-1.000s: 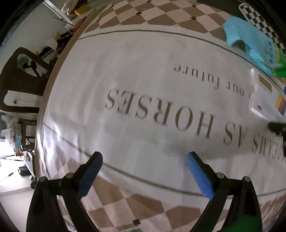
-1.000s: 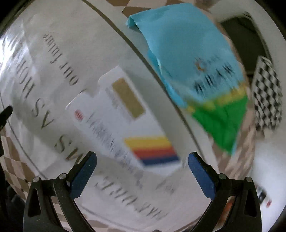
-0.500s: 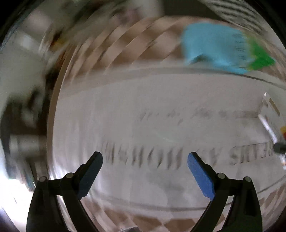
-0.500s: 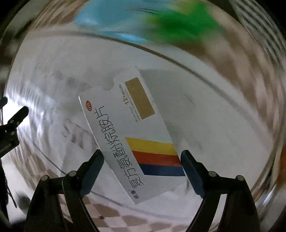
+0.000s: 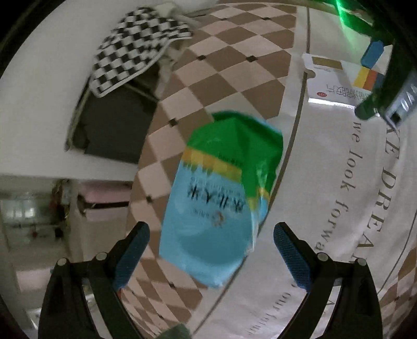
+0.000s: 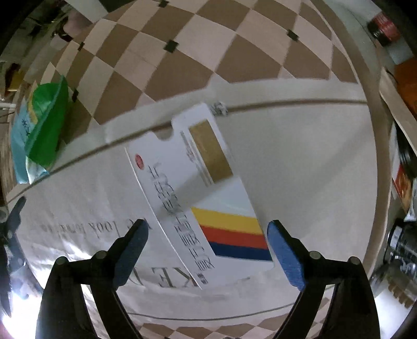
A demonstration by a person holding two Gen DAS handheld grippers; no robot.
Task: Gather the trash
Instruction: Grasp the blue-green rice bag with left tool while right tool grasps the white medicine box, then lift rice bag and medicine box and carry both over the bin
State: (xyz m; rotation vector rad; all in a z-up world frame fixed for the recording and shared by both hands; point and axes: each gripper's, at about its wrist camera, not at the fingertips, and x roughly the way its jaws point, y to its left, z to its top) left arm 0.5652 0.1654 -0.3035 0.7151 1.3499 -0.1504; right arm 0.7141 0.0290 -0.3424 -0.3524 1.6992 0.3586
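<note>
A crumpled blue and green plastic packet [image 5: 221,198] lies on the round table's checkered border. My left gripper [image 5: 211,250] is open, its fingers on either side of the packet's near end. A flat white medicine box [image 6: 203,203] with yellow, red and blue stripes lies on the white centre cloth. My right gripper [image 6: 207,247] is open and straddles the box's striped end. The box [image 5: 338,78] and the right gripper's blue pad [image 5: 372,53] also show in the left wrist view. The packet shows at the left of the right wrist view [image 6: 39,127].
A black and white checkered cloth [image 5: 135,44] hangs over a chair beyond the table edge. A small crumpled paper bit [image 6: 220,108] lies by the box's far end. A dark jar [image 6: 385,23] and boxes stand off the table's right side.
My left gripper has swung from the printed cloth centre over to the blue and green packet. My right gripper has come down around the medicine box. Both have stayed open.
</note>
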